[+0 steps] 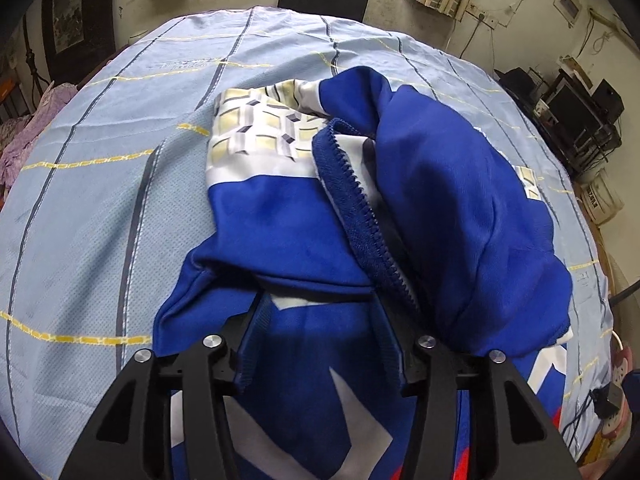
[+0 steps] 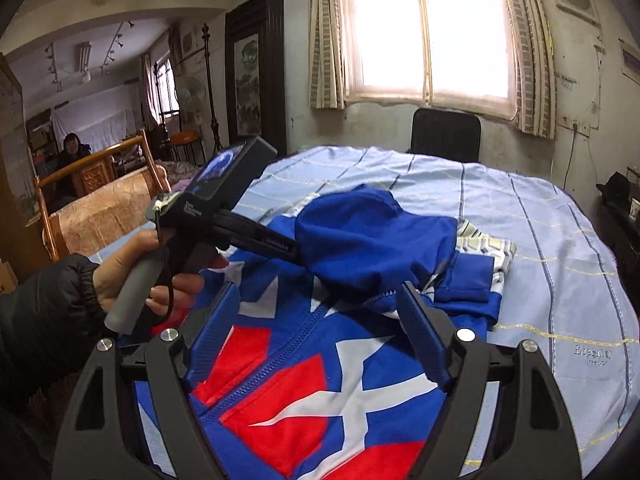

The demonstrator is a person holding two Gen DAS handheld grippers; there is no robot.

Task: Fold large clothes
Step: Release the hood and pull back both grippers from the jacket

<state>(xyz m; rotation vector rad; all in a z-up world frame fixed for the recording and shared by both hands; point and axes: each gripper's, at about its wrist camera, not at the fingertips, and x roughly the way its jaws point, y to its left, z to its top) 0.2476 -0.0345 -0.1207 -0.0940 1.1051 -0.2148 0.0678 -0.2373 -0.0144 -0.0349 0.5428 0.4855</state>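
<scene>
While a pale blue striped sheet (image 1: 100, 184) covers the whole bench, a blue zip-up jacket (image 1: 288, 224) with white and red panels lies spread across its near half, the zipper (image 1: 360, 216) running up its middle. One side of the jacket is folded over the other into a raised blue mound (image 2: 372, 240), and a patch of yellow-and-grey checked fabric (image 1: 256, 128) shows at the far end of the garment. Beyond the bench a black chair (image 2: 446, 136) stands under a bright window (image 2: 428, 28) with pale curtains. In the right wrist view the left hand-held gripper (image 2: 296, 250) reaches in from the left, held by a hand (image 2: 132, 272) in a dark sleeve, its tip buried in the blue fold, so whether it is clamped cannot be told there. In its own view its fingers stand apart, with jacket fabric lying between and over them. The right hand-held gripper (image 2: 316, 308) hovers over the red-and-white front of the jacket with its ribbed fingers (image 2: 420, 332) spread wide, holding nothing.
</scene>
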